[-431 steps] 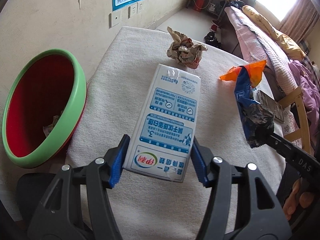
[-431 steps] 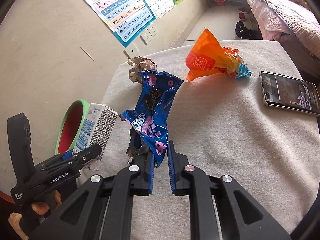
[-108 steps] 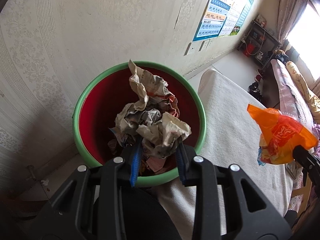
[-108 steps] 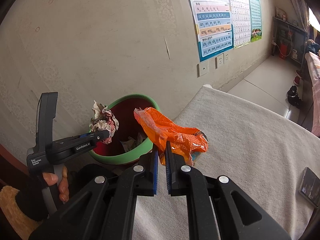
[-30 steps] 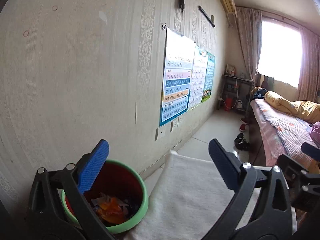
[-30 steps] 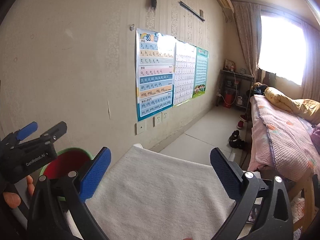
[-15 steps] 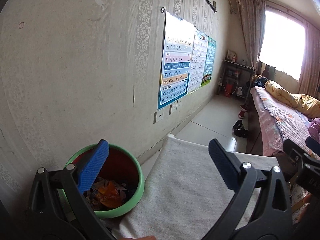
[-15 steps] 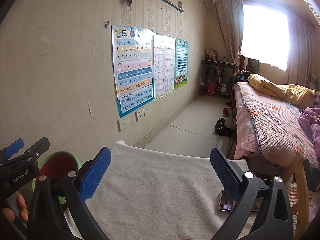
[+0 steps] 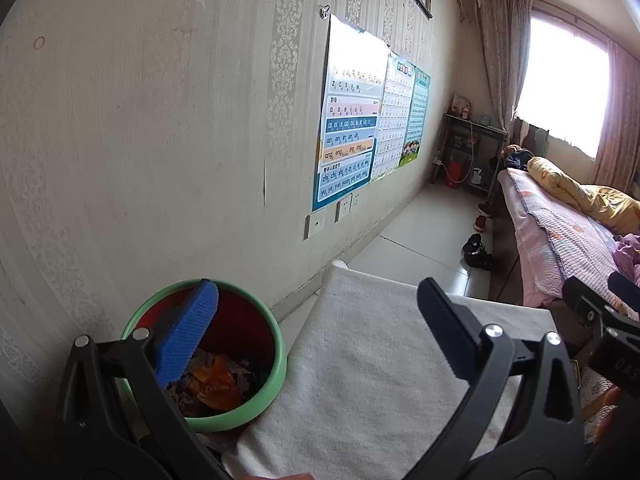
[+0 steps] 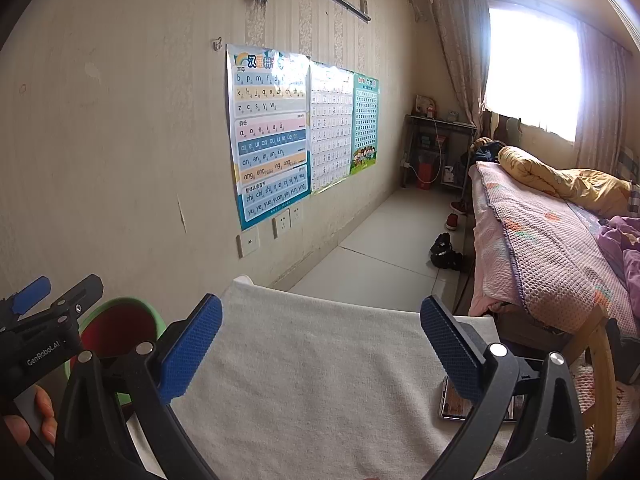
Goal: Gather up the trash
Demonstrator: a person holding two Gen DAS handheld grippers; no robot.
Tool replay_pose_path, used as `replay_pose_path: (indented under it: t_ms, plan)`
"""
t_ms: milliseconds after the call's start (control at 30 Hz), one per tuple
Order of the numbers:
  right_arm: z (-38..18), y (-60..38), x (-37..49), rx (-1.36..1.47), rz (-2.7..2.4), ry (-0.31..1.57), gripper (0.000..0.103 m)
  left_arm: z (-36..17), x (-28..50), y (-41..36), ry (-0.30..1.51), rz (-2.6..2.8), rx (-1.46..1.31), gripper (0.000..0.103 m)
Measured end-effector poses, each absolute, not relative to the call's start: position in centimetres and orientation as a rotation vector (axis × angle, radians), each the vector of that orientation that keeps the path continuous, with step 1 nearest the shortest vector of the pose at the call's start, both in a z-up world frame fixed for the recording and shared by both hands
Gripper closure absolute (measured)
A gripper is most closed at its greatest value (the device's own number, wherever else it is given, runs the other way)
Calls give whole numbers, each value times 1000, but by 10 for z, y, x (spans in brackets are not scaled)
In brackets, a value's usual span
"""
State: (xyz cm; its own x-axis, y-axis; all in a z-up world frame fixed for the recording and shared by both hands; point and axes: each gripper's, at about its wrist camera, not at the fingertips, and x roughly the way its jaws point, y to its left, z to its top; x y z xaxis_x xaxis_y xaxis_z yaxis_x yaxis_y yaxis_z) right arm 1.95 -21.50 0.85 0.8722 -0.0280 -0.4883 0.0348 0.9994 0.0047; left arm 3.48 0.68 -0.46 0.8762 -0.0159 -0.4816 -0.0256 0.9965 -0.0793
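Since half a second ago: both views tipped slightly lower, bin closer and fuller in left wrist frame; trash unchanged inside.

Left gripper point(image 9: 318, 320): blue-padded fingers spread wide, nothing between them. Right gripper point(image 10: 320, 334): same, fully spread, empty.

Round green-rimmed plastic bin with red interior point(image 9: 256, 408): below and behind left finger of left gripper, that finger's blue pad overlapping near rim in view. Standing on floor against patterned wall, just beside left edge of white towel-covered table point(image 9: 360, 380). Seen from right wrist too, beyond left finger, partly hidden by left gripper body point(image 10: 132, 328).

Bin contents: crumpled orange plastic snack wrapper point(image 9: 214, 380) on top, toward near side; pale crumpled paper and other scraps beside and beneath it, details too small to sort out.

Table surface between fingers of both grippers: bare cloth only. Dark smartphone with lit screen point(image 10: 454, 402) lying flat near table's right edge, partly behind right finger of right gripper.

Further off, beyond fingertips: blue-and-white pinyin wall charts point(image 10: 272, 132), pink-quilted bed point(image 10: 540, 248) to right, black shoes point(image 10: 444, 256) on tiled floor.
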Motion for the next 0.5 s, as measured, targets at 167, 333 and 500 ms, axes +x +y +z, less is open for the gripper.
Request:
replay_pose_path:
  t_ms: [167, 333, 500]
  plan:
    - [6, -216, 21, 14, -35, 525, 7, -8, 38, 10, 521, 10, -92, 5]
    - [4, -216, 21, 16, -36, 531, 7, -11, 39, 10, 530, 11, -93, 5]
    - [2, -216, 21, 17, -38, 538, 7, -11, 39, 8, 532, 6, -87, 5]
